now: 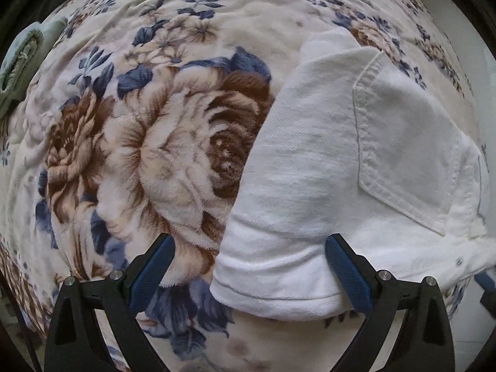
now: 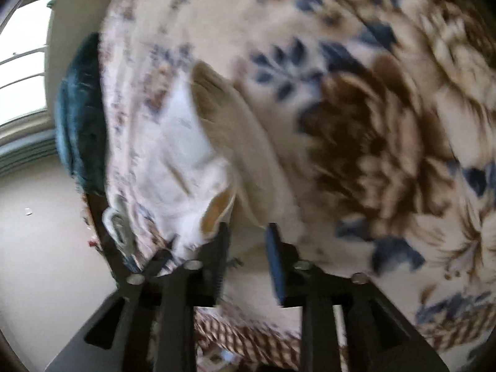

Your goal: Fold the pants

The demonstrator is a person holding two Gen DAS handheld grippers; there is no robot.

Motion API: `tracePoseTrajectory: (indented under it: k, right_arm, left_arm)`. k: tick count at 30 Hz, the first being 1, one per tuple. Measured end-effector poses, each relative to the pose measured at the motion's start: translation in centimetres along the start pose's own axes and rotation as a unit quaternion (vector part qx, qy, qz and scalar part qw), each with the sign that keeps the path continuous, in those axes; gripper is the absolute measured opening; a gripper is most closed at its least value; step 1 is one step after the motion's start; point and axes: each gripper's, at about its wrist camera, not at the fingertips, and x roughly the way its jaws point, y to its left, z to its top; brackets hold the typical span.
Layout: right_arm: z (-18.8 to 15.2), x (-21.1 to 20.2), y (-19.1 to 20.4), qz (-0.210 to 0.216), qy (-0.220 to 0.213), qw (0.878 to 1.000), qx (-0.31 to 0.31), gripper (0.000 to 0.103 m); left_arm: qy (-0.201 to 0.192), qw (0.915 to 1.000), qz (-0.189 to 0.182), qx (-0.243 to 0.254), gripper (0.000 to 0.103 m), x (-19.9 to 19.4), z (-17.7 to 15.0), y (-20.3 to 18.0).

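White denim pants [image 1: 325, 167] lie folded on floral fleece blanket [image 1: 161, 142]; back pocket [image 1: 409, 155] faces up, hemmed leg end nearest cam. L wrist view sharp: L gripper [image 1: 248, 276] points straight down over hem, jaws spread wide, empty; one blue pad over pants, other over blanket. Pale green cloth [image 1: 21, 62] at far edge, seen only here. R wrist view blurred: R gripper [image 2: 248, 257] angled down near blanket edge, jaws part-spread, nothing clearly between; pants [image 2: 186, 161] just ahead. Only here: teal cushion [image 2: 80, 117], window [image 2: 24, 62], floor [image 2: 46, 248].
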Motion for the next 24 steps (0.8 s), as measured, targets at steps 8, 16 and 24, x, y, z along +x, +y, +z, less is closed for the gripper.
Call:
tracePoseTrajectory:
  k: [8,16,24]
  right_arm:
    - [0.6,2.2,-0.6,0.03,-0.011,0.995,0.09,0.075]
    - [-0.4,1.2,0.1,0.045,-0.038,0.995,0.086,0.075]
    - [-0.8,3.9,2.3,-0.032,-0.037,0.998,0.035,0.023]
  left_arm:
    - [0.004,0.9999,0.006,0.012,0.099,0.5,0.3,-1.4]
    - [0.001,0.9999,0.001,0.011,0.099,0.0,0.2,-0.5]
    - [-0.002,0.9997,0.004,0.024,0.099,-0.8,0.0,-1.0]
